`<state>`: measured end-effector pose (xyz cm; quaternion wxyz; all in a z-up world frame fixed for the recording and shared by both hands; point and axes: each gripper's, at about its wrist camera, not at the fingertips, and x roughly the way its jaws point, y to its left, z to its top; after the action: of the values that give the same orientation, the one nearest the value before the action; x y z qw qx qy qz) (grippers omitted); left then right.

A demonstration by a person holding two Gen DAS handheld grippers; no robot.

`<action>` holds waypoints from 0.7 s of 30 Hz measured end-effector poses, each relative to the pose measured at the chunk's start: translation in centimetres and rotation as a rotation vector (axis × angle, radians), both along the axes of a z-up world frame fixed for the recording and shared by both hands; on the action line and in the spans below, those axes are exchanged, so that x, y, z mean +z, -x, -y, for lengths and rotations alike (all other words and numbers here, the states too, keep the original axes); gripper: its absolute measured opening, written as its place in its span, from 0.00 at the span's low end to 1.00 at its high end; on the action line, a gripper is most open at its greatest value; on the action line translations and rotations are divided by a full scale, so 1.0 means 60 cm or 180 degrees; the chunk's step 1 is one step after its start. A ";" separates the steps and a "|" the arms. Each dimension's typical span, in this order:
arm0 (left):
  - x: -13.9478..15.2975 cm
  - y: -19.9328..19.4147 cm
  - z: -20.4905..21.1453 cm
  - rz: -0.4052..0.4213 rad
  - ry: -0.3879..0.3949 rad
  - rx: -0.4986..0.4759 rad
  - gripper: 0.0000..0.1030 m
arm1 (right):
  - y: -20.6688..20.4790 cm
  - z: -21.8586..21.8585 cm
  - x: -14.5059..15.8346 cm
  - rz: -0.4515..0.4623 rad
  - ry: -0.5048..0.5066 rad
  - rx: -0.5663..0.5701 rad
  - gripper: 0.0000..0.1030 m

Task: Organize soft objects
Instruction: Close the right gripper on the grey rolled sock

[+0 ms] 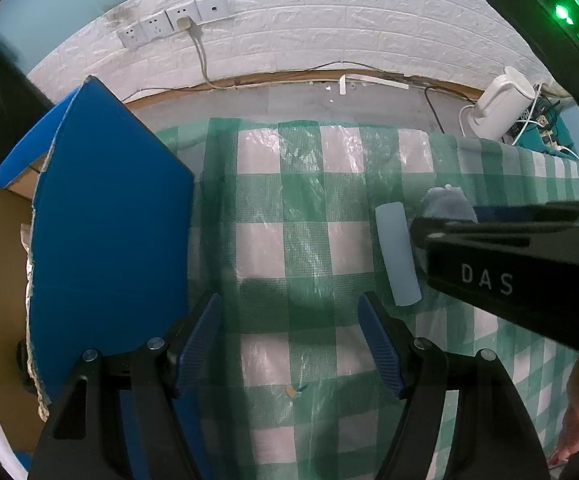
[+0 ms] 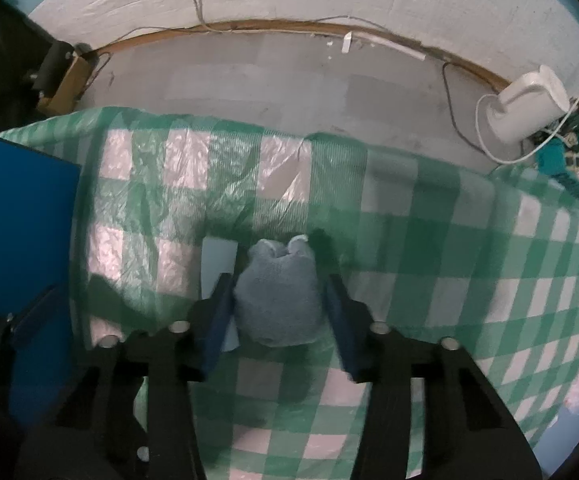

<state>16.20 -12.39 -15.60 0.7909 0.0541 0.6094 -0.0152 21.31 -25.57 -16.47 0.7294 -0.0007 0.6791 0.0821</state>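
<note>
A grey-blue soft plush [image 2: 277, 296] lies on the green checked tablecloth [image 2: 429, 240]. My right gripper [image 2: 279, 292] is open with one finger on each side of the plush, close to it. A pale blue foam block [image 2: 217, 260] lies just left of the plush. In the left wrist view the foam block [image 1: 397, 252] and part of the plush [image 1: 447, 202] show at right, beside the right gripper body [image 1: 529, 264]. My left gripper [image 1: 289, 320] is open and empty above the cloth, next to a blue cardboard box [image 1: 109, 240].
The blue box stands open at the table's left; its flap [image 2: 17, 208] shows in the right wrist view. Beyond the table's far edge are grey floor, a white appliance [image 2: 529, 104] with cables, and a white brick wall with sockets [image 1: 169, 24].
</note>
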 end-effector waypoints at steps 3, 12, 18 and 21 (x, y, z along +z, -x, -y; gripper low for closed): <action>-0.003 -0.002 -0.001 -0.0010 0.0004 0.0009 0.70 | 0.004 0.008 0.004 0.0034 -0.0022 0.0008 0.30; -0.005 -0.016 0.010 -0.0057 0.0099 0.0030 0.70 | 0.007 0.058 0.024 0.0100 0.0038 -0.0158 0.26; -0.012 -0.035 0.024 -0.0110 0.0227 0.0078 0.70 | 0.015 0.089 0.032 0.0148 0.0040 -0.0232 0.26; -0.018 -0.044 0.035 -0.0128 0.0229 0.0065 0.70 | 0.021 0.108 0.032 0.0158 0.0035 -0.0265 0.26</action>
<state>18.83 -14.48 -16.71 0.7799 0.0190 0.6248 -0.0301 20.05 -32.05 -14.53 0.7488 0.0215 0.6607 0.0479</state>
